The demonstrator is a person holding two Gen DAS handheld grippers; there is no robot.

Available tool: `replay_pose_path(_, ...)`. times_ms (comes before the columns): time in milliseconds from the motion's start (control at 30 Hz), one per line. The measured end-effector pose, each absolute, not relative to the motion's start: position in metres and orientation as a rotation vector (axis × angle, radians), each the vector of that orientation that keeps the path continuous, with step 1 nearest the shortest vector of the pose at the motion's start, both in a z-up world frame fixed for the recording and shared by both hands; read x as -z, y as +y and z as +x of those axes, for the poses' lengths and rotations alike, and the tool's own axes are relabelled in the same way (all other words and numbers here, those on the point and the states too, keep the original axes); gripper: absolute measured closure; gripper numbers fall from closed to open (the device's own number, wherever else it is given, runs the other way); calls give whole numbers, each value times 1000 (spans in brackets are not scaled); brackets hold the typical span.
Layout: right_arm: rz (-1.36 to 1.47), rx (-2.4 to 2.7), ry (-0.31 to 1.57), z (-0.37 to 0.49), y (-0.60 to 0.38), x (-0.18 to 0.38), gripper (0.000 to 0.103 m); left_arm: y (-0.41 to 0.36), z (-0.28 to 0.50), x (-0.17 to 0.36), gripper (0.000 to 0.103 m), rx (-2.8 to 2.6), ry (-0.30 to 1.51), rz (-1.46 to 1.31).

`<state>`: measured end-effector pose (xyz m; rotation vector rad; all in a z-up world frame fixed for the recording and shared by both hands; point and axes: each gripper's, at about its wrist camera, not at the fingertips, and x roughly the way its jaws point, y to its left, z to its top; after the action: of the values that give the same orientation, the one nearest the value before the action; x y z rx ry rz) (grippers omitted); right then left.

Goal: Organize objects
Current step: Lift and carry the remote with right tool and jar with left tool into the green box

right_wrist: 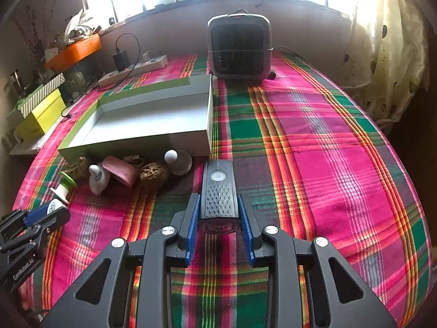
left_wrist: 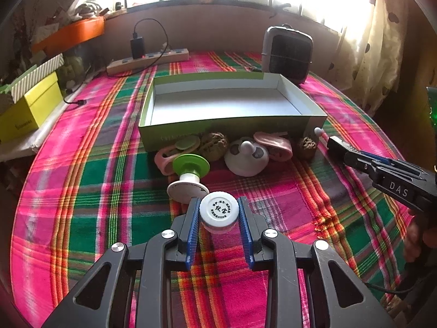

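Observation:
My left gripper (left_wrist: pixel 218 199) is shut on a small white bottle (left_wrist: pixel 218 211) with a printed ribbed cap, just above the plaid cloth. In the right wrist view my right gripper (right_wrist: pixel 218 196) is shut on a black torch-like light (right_wrist: pixel 218 186) that lies lengthwise between the blue pads. An open, empty green-and-white box (left_wrist: pixel 229 124) stands beyond both. Along its front wall lie a green-and-white spool (left_wrist: pixel 189 173), a white round gadget (left_wrist: pixel 247 157), pink clips (left_wrist: pixel 274 143) and walnuts (left_wrist: pixel 214 143). The right gripper (left_wrist: pixel 336 143) shows at the right of the left wrist view, and the left gripper (right_wrist: pixel 52 210) at the lower left of the right wrist view.
A grey fan heater (right_wrist: pixel 239 47) stands behind the box's right end. A power strip (left_wrist: pixel 147 60) with a plugged charger lies at the back left. A yellow box (left_wrist: pixel 30 109) and an orange tray (left_wrist: pixel 72 34) sit at the left edge. Plaid cloth (right_wrist: pixel 327 150) stretches to the right.

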<state>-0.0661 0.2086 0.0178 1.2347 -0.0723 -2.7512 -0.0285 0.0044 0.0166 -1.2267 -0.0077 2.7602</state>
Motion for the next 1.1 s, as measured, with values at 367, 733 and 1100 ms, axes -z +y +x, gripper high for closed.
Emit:
replay_pose_path(367,1218,2733,-89,-58,210,-18,74,8,-26,-22,78,-2751,2,-1215)
replay_pose_path(733,1283,2698,-98,-63,209,-8,74,6,-31,-19,78,-2742,2,-1240)
replay_pose_path(1100,1295,2704,-75,-75,206,-8,74,5,-36,-16,78,-2743,2,-1253)
